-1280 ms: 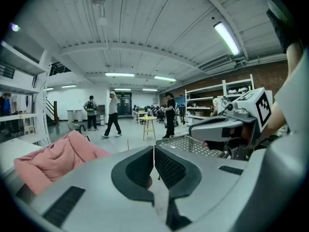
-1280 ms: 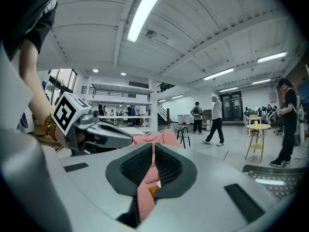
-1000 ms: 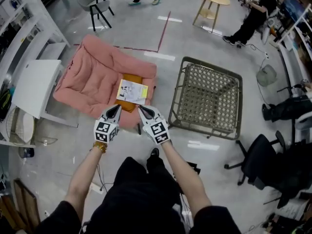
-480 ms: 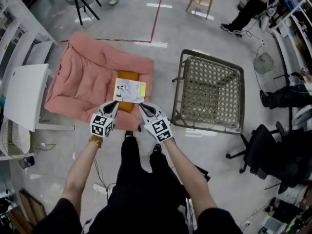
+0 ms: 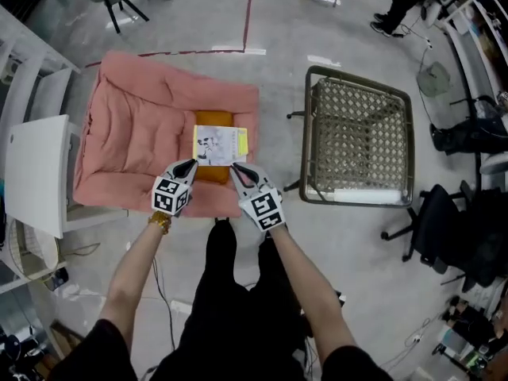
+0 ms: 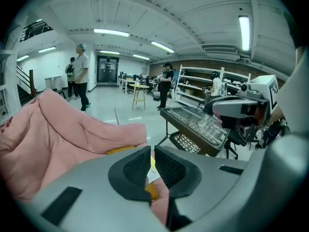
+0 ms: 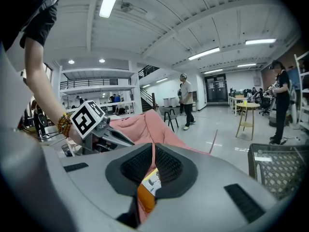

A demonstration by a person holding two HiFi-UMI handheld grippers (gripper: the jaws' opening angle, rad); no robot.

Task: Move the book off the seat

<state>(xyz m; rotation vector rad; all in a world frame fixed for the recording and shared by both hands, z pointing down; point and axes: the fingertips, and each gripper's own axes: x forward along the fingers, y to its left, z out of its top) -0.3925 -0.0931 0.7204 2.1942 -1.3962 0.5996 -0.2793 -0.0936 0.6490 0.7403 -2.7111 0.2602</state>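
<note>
Grey jaws of the left gripper (image 5: 190, 166) and right gripper (image 5: 236, 167) are pressed together, holding nothing, at the near edge of the pink seat (image 5: 135, 133). Just beyond them the book (image 5: 220, 145) lies on an orange cushion (image 5: 213, 120) in that seat. To the right stands what looks like a woven chair (image 5: 361, 137). Both grippers are closer to the book than a second ago.

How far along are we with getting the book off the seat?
Nothing done yet: the book lies on the yellow cushion on the pink seat. In hand: the left gripper and right gripper hover at the book's near edge, jaws together, empty. To do: open, grasp the book, lift it off the seat.
</note>
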